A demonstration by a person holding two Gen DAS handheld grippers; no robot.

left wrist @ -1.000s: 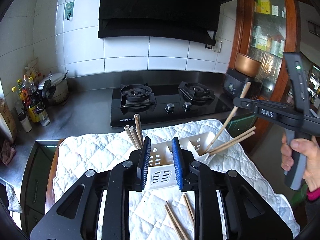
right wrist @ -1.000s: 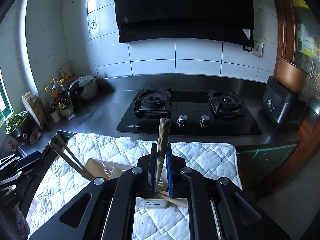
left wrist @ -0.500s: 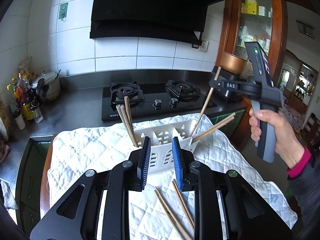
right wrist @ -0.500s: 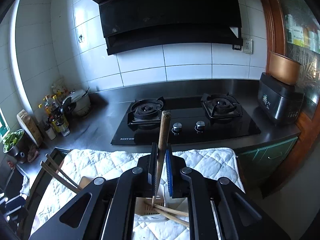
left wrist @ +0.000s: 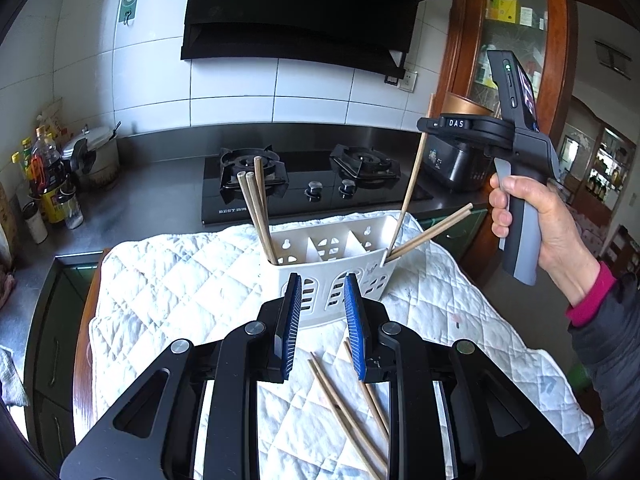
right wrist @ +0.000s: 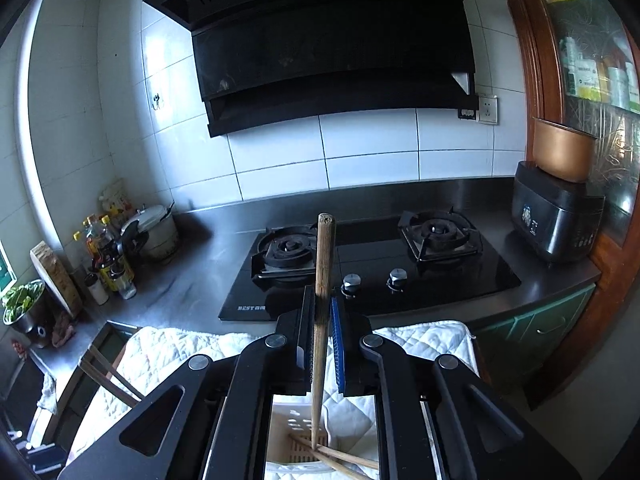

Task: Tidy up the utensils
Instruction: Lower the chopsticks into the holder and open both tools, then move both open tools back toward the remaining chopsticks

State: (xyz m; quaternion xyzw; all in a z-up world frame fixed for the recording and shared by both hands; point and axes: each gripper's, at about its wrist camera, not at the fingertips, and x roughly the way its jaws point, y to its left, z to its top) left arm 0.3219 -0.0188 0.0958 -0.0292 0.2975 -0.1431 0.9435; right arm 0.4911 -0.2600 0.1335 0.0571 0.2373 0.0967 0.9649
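A white utensil caddy [left wrist: 328, 264] stands on a quilted cloth [left wrist: 180, 280]. Its left compartment holds three upright chopsticks [left wrist: 256, 208], and two more [left wrist: 432, 232] lean out of the right one. My right gripper [left wrist: 430, 124] is shut on one chopstick [left wrist: 412, 184], whose lower tip dips into the right compartment. The right wrist view shows that gripper [right wrist: 322, 304], the chopstick [right wrist: 325, 256] and the caddy [right wrist: 296, 428] below. My left gripper [left wrist: 320, 292] hovers in front of the caddy, open, with nothing between its pads. Loose chopsticks [left wrist: 352, 396] lie on the cloth under it.
A black gas hob [left wrist: 312, 184] sits behind the cloth on a steel counter. Bottles [left wrist: 48, 184] and a pot stand at the far left, a dark appliance [left wrist: 456, 164] at the right. A person's hand [left wrist: 536, 220] grips the right tool's handle.
My left gripper has drawn back from the caddy, so more loose chopsticks show beneath it. The right gripper has tipped its chopstick more upright over the right compartment.
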